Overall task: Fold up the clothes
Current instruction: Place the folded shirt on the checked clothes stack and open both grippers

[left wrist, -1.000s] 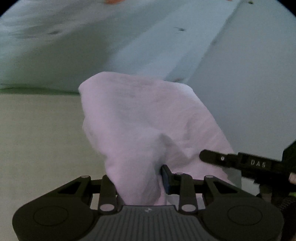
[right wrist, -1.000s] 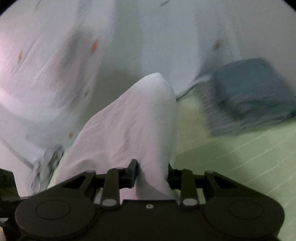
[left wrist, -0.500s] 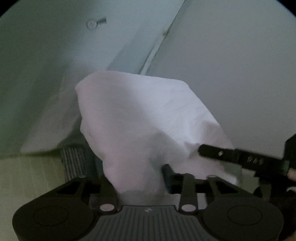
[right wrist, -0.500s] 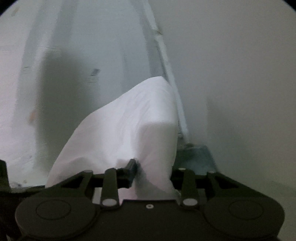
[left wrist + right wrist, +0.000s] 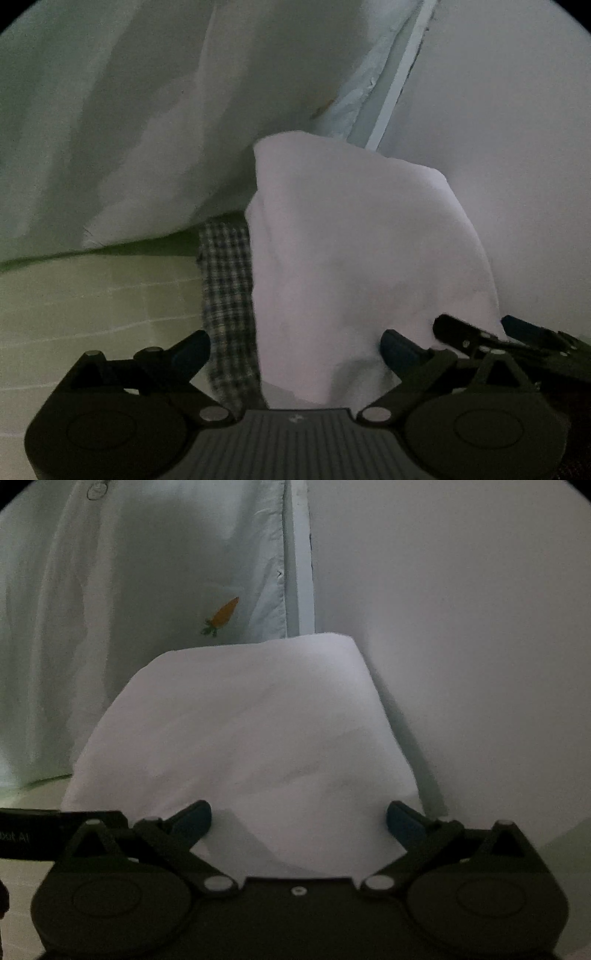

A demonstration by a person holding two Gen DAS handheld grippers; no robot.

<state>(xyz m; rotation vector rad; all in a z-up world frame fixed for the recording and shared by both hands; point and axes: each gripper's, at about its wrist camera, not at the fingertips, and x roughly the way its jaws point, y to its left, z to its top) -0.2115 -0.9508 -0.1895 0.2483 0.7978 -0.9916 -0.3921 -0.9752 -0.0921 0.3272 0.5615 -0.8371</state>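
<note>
- Pale green fabric with thin light grid lines covers the surface [image 5: 74, 302], seen at the lower left of the left wrist view; it looks like a bed, though only part shows.
- At the back edge of that surface hangs a whitish sheet or curtain [image 5: 129, 609] printed with a small orange carrot [image 5: 222, 616].
- Right of the curtain runs a pale upright strip [image 5: 301, 572], and beyond it a plain grey wall [image 5: 461, 627] fills the right side of both views. The light is dim.
- A checked black-and-white cloth [image 5: 227, 295] lies on the green surface near its back edge, running from the curtain's hem toward the left gripper.
- The white garment [image 5: 351, 258] is folded into a thick pad near the wall side of the surface, its left part overlapping the checked cloth.
- Its long axis runs away from the cameras toward the curtain and wall; the far end is a squared, folded edge.
- The left gripper [image 5: 295, 350] has its jaws opening and spread wide, the garment's near end between them; the right pad is at the cloth, the left one stands clear over the checked cloth.
- The right gripper [image 5: 299, 819] likewise has its jaws opening, spread wide, with the garment's near edge between the blue pads [image 5: 194, 818] and not pinched.
- Both grippers sit side by side at the garment's near end.
</note>
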